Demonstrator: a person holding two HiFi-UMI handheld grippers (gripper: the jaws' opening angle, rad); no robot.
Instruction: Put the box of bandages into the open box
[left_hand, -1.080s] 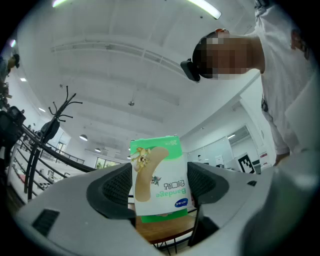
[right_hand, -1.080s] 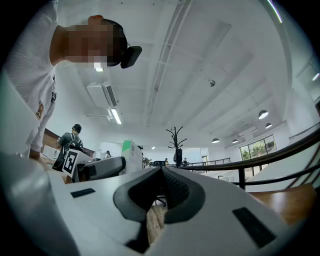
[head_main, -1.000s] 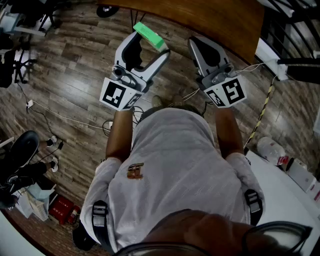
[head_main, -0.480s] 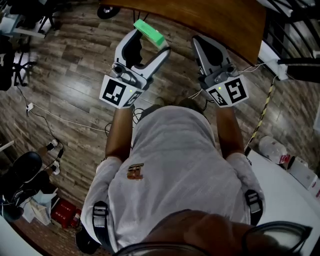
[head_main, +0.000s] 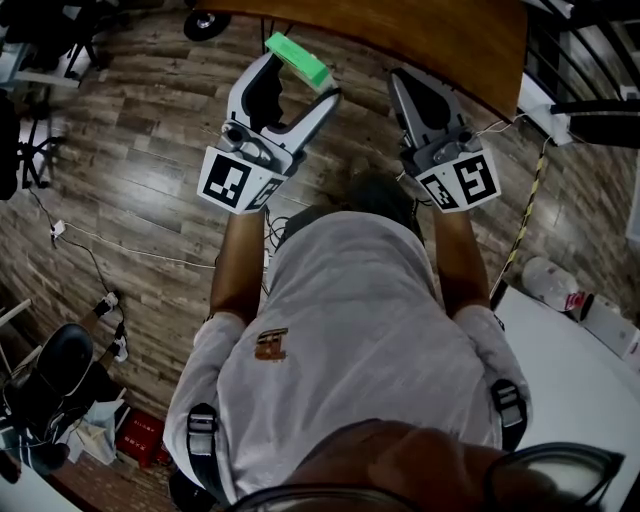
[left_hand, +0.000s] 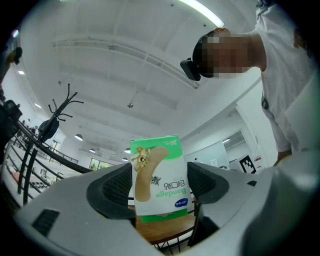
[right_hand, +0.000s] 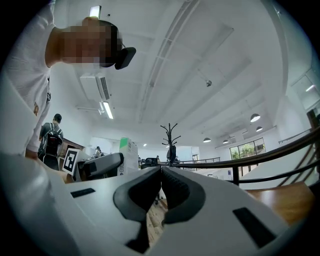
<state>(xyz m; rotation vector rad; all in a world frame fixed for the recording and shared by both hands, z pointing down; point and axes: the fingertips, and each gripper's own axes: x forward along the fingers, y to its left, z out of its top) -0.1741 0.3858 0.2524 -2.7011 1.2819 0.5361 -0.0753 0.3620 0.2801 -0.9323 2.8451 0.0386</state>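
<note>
The left hand-held gripper (head_main: 297, 82) is seen clamped on a small green-and-white cardboard box of bandages (left_hand: 159, 176), whose flat faces are pressed between the two dark ribbed pads. In the left gripper view the box is held upside down to the camera, its print inverted, with a tan plaster strip pictured on the front and its far end standing well beyond the jaw tips. In the head view the box is held up in the air, tilted, over the grey-brown wood-plank floor (head_main: 140, 150) and just short of the curved edge of a brown wooden table top (head_main: 420, 30). The right hand-held gripper (right_hand: 160, 172) is shown with its jaws brought together, pad against pad, and nothing is held between them; it is raised beside the left one, the two apart, with a black-and-white marker cube (head_main: 460, 182) at its rear. Both are held out in front of a person in a light grey shirt (head_main: 340, 320). Part of a white table (head_main: 575, 385) is seen at the lower right of the head view.
</note>
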